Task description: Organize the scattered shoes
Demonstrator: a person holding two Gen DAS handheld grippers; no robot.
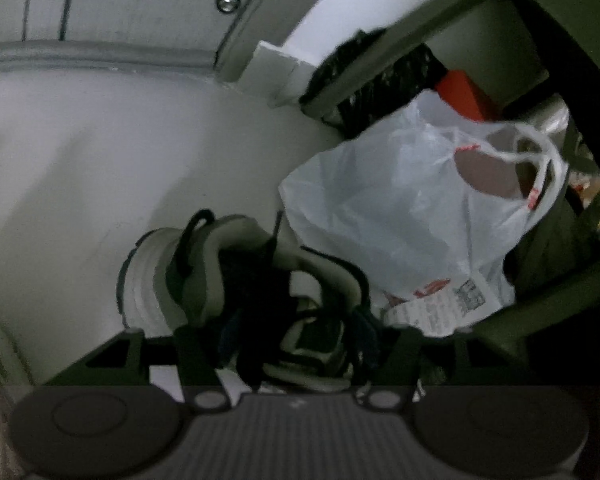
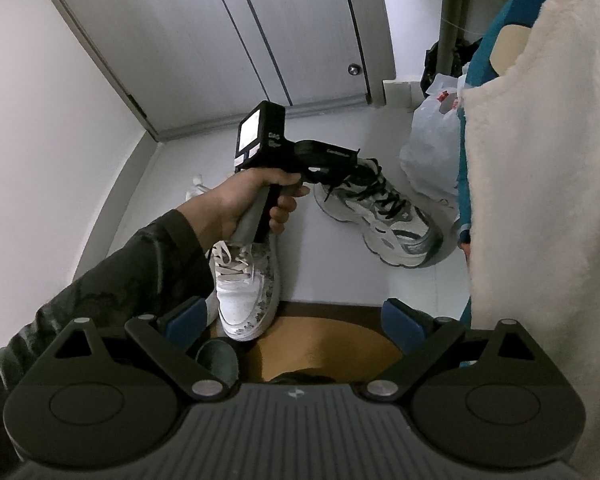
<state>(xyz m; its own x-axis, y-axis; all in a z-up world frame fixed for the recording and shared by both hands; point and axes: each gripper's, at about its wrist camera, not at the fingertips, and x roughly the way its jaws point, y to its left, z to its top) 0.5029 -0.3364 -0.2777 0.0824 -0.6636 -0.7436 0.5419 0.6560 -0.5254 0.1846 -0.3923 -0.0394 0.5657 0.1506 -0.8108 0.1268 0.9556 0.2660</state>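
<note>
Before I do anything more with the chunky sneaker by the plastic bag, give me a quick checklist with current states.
1. Left gripper at the chunky sneaker: ok, over its collar.
2. Pads pressing the sneaker: cannot tell, view blurred.
3. Sneaker sole down on the floor: ok.
4. Sneaker apart from the plastic bag: ok.
5. Right gripper free: ok, open and empty.
6. White sneaker sorted: not ok, loose by the mat.

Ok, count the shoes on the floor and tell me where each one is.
2. A chunky sneaker with black laces lies by the white plastic bag, at the left claw. A white low-top sneaker lies under the left hand. Others may be hidden.
</note>
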